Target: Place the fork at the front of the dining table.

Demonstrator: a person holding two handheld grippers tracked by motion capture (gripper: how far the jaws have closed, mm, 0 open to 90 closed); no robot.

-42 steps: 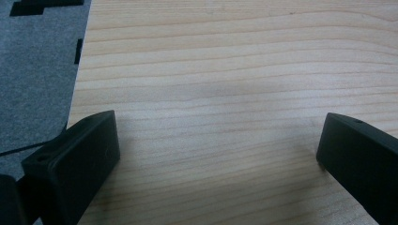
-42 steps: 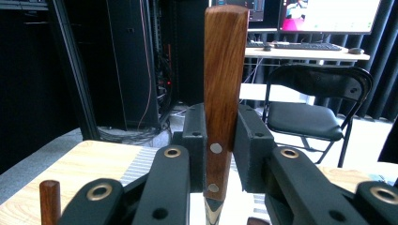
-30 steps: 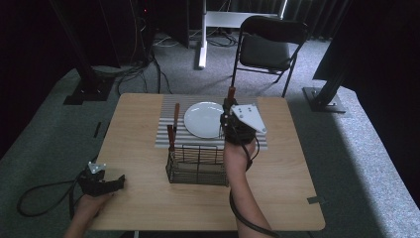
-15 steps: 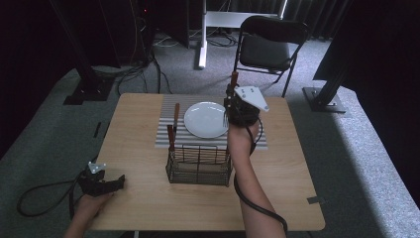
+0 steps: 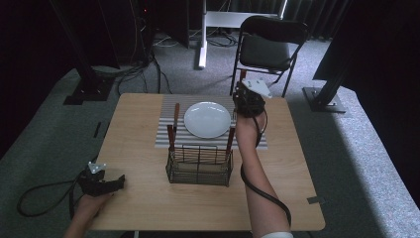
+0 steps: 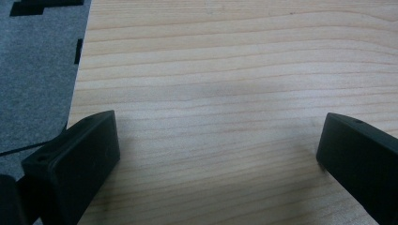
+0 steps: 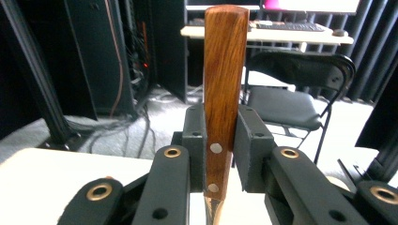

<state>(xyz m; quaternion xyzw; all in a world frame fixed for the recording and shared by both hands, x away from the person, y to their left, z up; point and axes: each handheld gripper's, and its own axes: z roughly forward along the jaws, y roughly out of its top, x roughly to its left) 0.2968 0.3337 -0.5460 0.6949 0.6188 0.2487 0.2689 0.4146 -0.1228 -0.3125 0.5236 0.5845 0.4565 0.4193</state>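
My right gripper (image 7: pixel 220 136) is shut on a knife's brown wooden handle (image 7: pixel 224 70). The riveted handle stands upright and the blade runs down out of sight. In the high view this gripper (image 5: pixel 246 94) hovers over the far right end of the striped placemat (image 5: pixel 163 140), just right of the white plate (image 5: pixel 207 119). My left gripper (image 6: pixel 211 159) is open, its jaws wide apart over bare wood. It rests at the table's front left edge (image 5: pixel 111 181).
A black wire basket (image 5: pixel 199 166) stands in front of the plate, with wooden-handled utensils upright at its left (image 5: pixel 170 136) and right (image 5: pixel 230 138) ends. Another wooden-handled utensil (image 5: pixel 176 111) lies left of the plate. A folding chair (image 5: pixel 267 47) stands beyond the table (image 5: pixel 282 188).
My right gripper has carried the knife up and away from the basket to the far side of the placemat. The left gripper has not moved.
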